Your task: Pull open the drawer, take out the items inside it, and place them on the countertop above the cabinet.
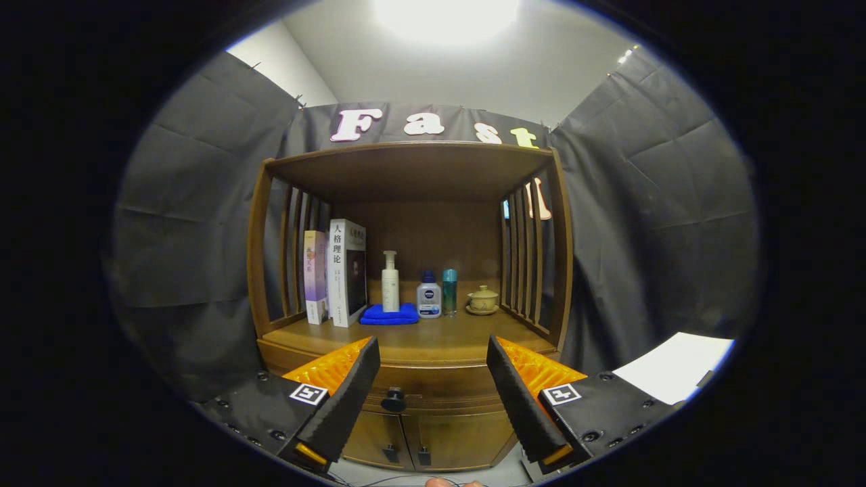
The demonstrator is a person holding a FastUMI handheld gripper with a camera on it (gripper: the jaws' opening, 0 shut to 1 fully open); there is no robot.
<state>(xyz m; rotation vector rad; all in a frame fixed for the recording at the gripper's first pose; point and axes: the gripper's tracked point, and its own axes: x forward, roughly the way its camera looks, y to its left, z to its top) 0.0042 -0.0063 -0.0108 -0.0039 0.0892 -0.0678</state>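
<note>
Operator: State the claw condition.

Technician: The claw (433, 379) is spread wide and holds nothing. Both fingers point toward the cabinet (406, 270).

Operator: Locate the task's thing relative to the claw.

Technician: The drawer (433, 384) sits directly under the tabletop (440, 335), closed. Its dark knob (394, 400) lies beyond the fingers, in the gap between them, nearer the left finger than the right, and apart from both. The drawer front runs side to side, across the line of the fingers.

Operator: What does the coming move require?

Technician: In my judgement, advance straight forward with a slight shift left to centre the knob, then close on it. The drawer contents are hidden.
</note>
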